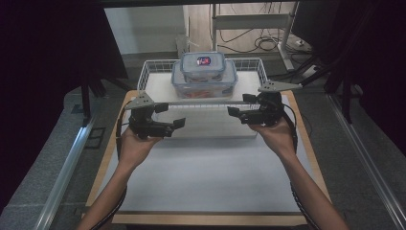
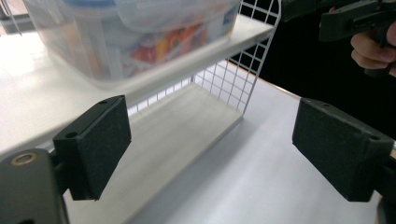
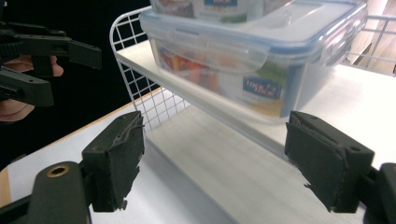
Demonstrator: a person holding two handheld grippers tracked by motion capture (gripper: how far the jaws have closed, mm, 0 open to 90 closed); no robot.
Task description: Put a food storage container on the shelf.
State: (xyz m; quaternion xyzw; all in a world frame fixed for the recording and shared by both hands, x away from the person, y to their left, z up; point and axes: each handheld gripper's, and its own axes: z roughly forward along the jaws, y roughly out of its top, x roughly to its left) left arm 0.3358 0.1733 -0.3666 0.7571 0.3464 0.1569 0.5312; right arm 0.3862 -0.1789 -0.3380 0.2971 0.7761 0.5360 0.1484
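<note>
**Two stacked boxes on the wire shelf**

The large box (image 1: pixel 205 82) stands on the upper board of the wire shelf (image 1: pixel 152 72), at the far middle of the surface (image 1: pixel 201 172); the small box (image 1: pixel 203 64) sits on its lid; just near of the shelf, the left gripper (image 1: pixel 168 115) and right gripper (image 1: pixel 238 105) hover with jaws released, grasping nothing.

Small box (image 1: pixel 203 64) stacked on large box (image 1: pixel 205 81), both on shelf (image 1: pixel 158 86) at counter (image 1: pixel 201 177) 12 o'clock; left tool (image 1: pixel 173 115) at 10, right tool (image 1: pixel 238 106) at 2, before shelf.
</note>
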